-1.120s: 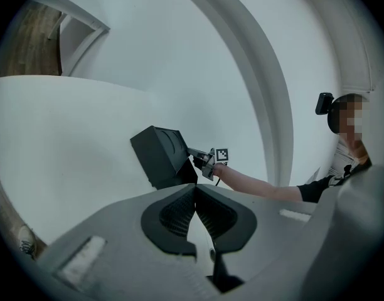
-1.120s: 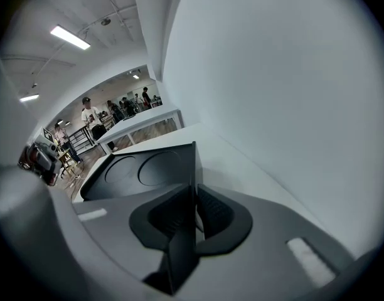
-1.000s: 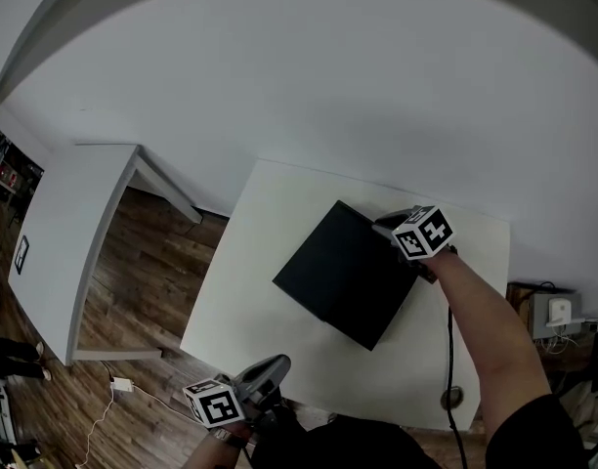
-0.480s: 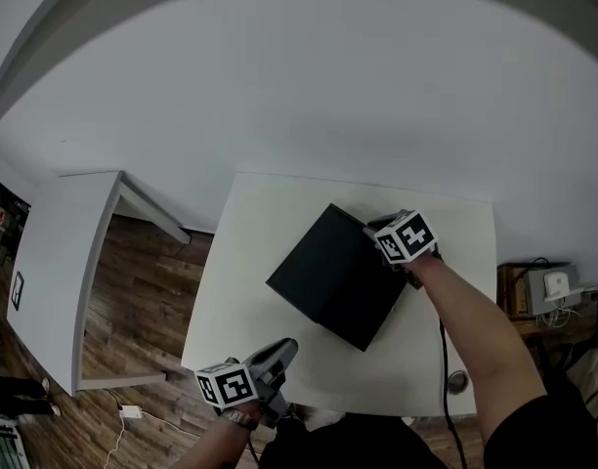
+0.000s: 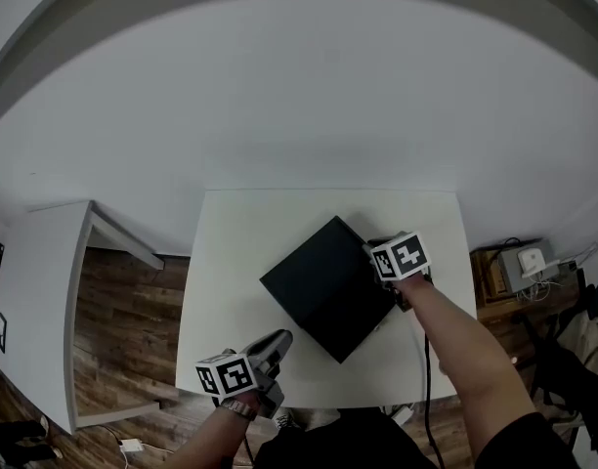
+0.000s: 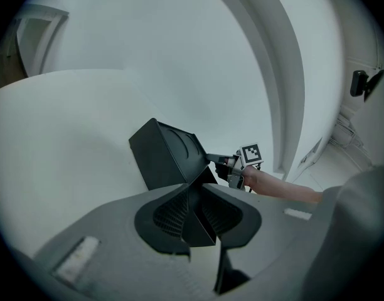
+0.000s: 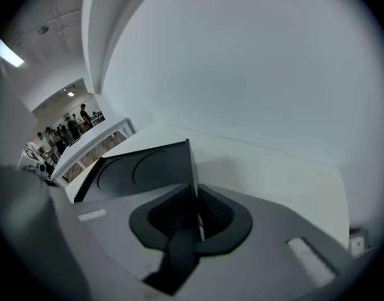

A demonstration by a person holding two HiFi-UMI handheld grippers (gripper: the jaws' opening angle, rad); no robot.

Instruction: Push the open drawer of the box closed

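The black box (image 5: 323, 286) lies cornerwise in the middle of the white table (image 5: 240, 233). My right gripper (image 5: 375, 248) is at the box's right corner. In the right gripper view a thin upright edge of the box (image 7: 142, 168) runs down between the pads, and the right gripper (image 7: 196, 217) is shut on it. My left gripper (image 5: 279, 340) hovers over the table's front edge, well short of the box. Its jaws are opening with nothing between them. The left gripper view looks past the left gripper (image 6: 195, 213) to the box (image 6: 167, 155) and the right gripper (image 6: 218, 162). No open drawer is visible in any view.
A second white table (image 5: 35, 301) stands to the left over wooden floor (image 5: 123, 311). A low stand with a white device (image 5: 519, 262) sits right of the table. A black cable (image 5: 426, 399) hangs by the right forearm. A white wall rises behind.
My left gripper has come up from below the table's front edge to over it. The right gripper stays at the box's corner. The head camera has shifted.
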